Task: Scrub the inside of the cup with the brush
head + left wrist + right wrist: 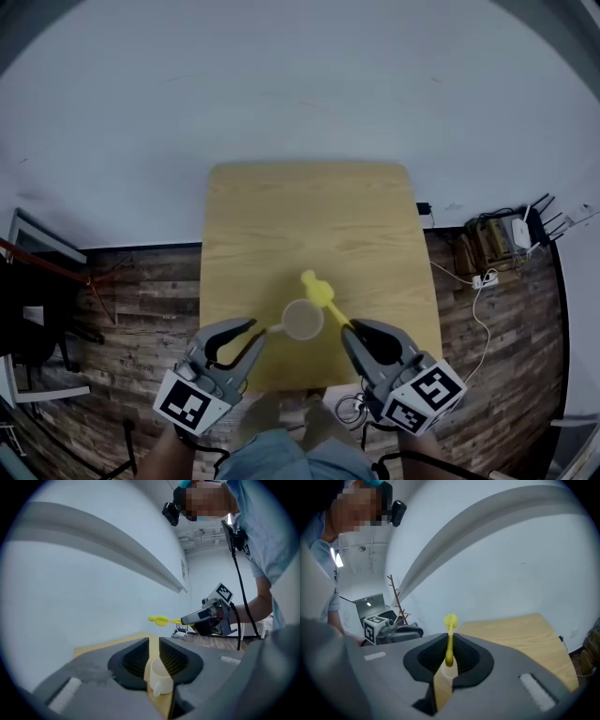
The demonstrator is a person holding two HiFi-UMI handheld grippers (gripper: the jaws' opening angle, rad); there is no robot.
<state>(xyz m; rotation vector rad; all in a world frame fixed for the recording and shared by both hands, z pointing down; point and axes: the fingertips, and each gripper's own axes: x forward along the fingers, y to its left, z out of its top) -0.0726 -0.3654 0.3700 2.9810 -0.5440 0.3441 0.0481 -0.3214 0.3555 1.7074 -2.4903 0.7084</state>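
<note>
Cup [302, 321] is a small, smooth, off-white round thing with a little loop handle. It stands upright close to the near edge of the desk [281, 216], roughly halfway along that edge, and the handle sticks out toward the left gripper [255, 335].

Brush [319, 289] is bright yellow and looks like plastic, with a thin straight handle and a knobbly rounded head. From the head view the handle runs right past the cup's right rim and the head sits just beyond the cup's far side, toward the middle of the desk. Can't tell how high it is over the desk.

Right gripper [349, 330] has its jaws closed on the tail end of the brush handle, and the ribbed black pads pinch it on both sides.

Left gripper's jaws are only a narrow gap apart. The cup shows low in that gap in the left gripper view, handle facing the camera, but the pads don't look like they're pressing on it. In the head view the tips sit just beside the handle.

Desk top is pale wood grain with rounded corners. Around it is a dark plank floor [141, 300], with a tangle of cables [483, 279] off the right edge and a plain white wall [300, 84] behind.
</note>
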